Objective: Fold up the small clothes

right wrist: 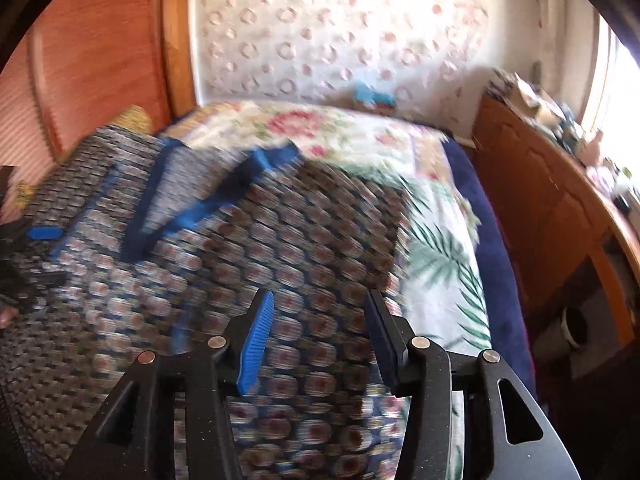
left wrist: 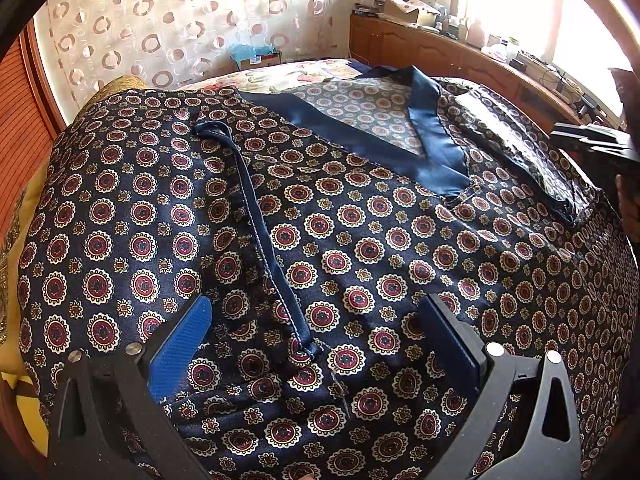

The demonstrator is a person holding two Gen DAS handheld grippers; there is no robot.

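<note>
A dark blue satin garment (left wrist: 360,248) printed with red and cream medallions lies spread on the bed, with a plain blue V collar (left wrist: 380,140) and a blue-edged flap (left wrist: 264,240) folded over its middle. My left gripper (left wrist: 316,320) is open just above the cloth, one finger on each side of the flap's edge. My right gripper (right wrist: 320,332) is open over the garment's right part (right wrist: 240,264), holding nothing; that view is blurred by motion. The right gripper's black body also shows at the right edge of the left wrist view (left wrist: 596,144).
The bed has a floral sheet (right wrist: 436,248) and a dark blue edge (right wrist: 492,248). A wooden sideboard (left wrist: 460,56) with clutter runs along the right under a bright window. A curtain with ring patterns (left wrist: 180,20) hangs behind the bed.
</note>
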